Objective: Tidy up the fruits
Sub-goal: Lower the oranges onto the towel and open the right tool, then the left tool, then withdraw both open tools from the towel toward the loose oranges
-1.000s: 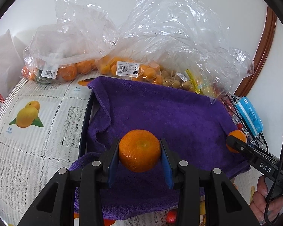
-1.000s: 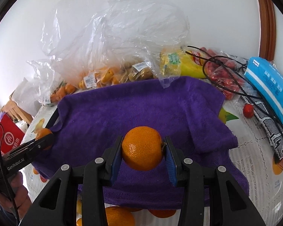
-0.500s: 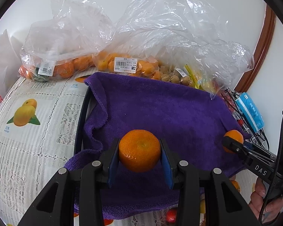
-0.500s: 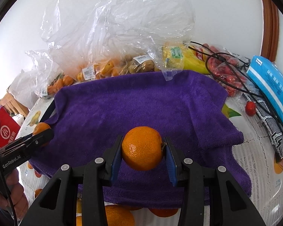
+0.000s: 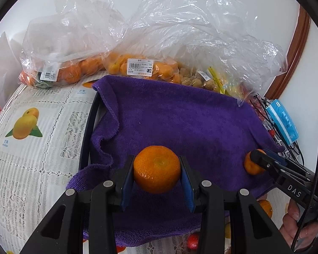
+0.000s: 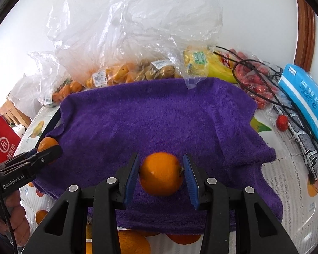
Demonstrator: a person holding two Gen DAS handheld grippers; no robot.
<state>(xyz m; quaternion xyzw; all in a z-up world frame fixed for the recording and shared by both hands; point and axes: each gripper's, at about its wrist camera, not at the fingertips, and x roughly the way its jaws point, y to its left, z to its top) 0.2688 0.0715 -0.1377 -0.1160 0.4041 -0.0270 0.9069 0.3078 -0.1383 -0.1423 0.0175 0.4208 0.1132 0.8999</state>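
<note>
Bags (image 5: 137, 48) of fruit crowd behind our purple towel (image 6: 159, 116); left gripper (image 5: 156, 174) clamps one orange (image 5: 156, 169), right gripper (image 6: 161, 174) spread around another orange (image 6: 161, 173).

tray (image 5: 89, 127): only dark rim shows left of tool, rest under towel (image 5: 180, 122) | oranges (image 6: 131, 243): below right tool, cut by towel hem and fingers | bag label (image 5: 139, 67): print too small | hand (image 5: 294, 228): cropped at edge

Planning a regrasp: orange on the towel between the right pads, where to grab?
Orange: pinch its widest middle, right hand-held gripper coming low from the near edge of the purple towel. It's round, resting on the towel, open pads flanking it. Stem nub faces the right pad, so probably close gently.
</note>
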